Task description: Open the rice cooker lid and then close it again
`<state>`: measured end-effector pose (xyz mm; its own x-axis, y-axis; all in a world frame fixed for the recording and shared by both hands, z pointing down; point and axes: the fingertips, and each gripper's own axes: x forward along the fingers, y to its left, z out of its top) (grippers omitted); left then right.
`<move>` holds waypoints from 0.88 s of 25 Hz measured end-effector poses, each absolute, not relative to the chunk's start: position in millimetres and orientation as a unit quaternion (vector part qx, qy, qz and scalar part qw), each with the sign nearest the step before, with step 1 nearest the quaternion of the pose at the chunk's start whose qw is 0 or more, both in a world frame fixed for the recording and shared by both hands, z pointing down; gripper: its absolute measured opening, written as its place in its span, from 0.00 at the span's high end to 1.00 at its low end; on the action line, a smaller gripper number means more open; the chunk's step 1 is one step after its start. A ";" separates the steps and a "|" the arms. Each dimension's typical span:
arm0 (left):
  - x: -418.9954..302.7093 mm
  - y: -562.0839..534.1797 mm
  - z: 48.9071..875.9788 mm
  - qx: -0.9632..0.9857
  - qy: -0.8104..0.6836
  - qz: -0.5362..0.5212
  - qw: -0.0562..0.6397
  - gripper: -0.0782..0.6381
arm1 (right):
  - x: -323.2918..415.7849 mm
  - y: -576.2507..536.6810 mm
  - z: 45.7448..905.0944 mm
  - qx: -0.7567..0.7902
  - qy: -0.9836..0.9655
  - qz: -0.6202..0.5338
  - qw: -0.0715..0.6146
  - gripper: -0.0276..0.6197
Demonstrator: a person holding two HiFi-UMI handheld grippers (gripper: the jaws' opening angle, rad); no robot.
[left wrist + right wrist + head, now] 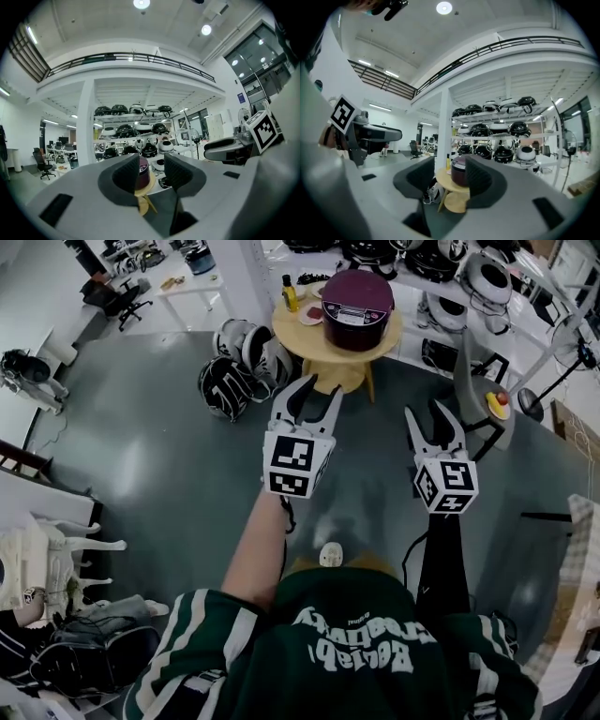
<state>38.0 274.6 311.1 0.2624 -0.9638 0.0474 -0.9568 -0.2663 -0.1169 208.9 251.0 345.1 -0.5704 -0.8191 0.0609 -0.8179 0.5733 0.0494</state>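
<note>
A maroon rice cooker with its lid down stands on a round wooden table some way ahead of me. Both grippers are held level in mid-air, well short of the table. My left gripper is open and empty; in its own view the cooker shows far off between the jaws. My right gripper is open too, with nothing in it. The right gripper view frames the cooker and table between its jaws from a distance.
A yellow bottle and a small dish share the table. Several more cookers fill white shelves behind, others lie on the floor left of the table. A grey stand with a red button is at right.
</note>
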 end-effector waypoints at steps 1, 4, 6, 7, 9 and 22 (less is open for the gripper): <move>34.9 266.9 312.2 -0.795 0.603 -0.057 0.034 0.66 | 205.7 243.6 347.3 0.461 -0.886 -0.004 0.038 0.63; 27.1 243.3 313.4 -0.798 0.599 -0.053 0.029 0.66 | 196.4 218.8 349.0 0.456 -0.889 0.012 0.033 0.63; 22.1 228.1 315.0 -0.798 0.601 -0.050 0.025 0.66 | 189.6 203.5 347.0 0.449 -0.893 0.018 0.028 0.63; 19.7 220.5 316.3 -0.797 0.602 -0.049 0.023 0.66 | 186.5 196.0 346.3 0.446 -0.895 0.017 0.026 0.63; 15.8 204.9 319.0 -0.795 0.605 -0.049 0.022 0.66 | 180.7 180.8 346.0 0.441 -0.897 0.013 0.026 0.63; 3.2 64.1 356.3 -0.781 0.621 -0.064 0.009 0.64 | 144.0 36.0 370.5 0.382 -0.924 0.017 0.025 0.69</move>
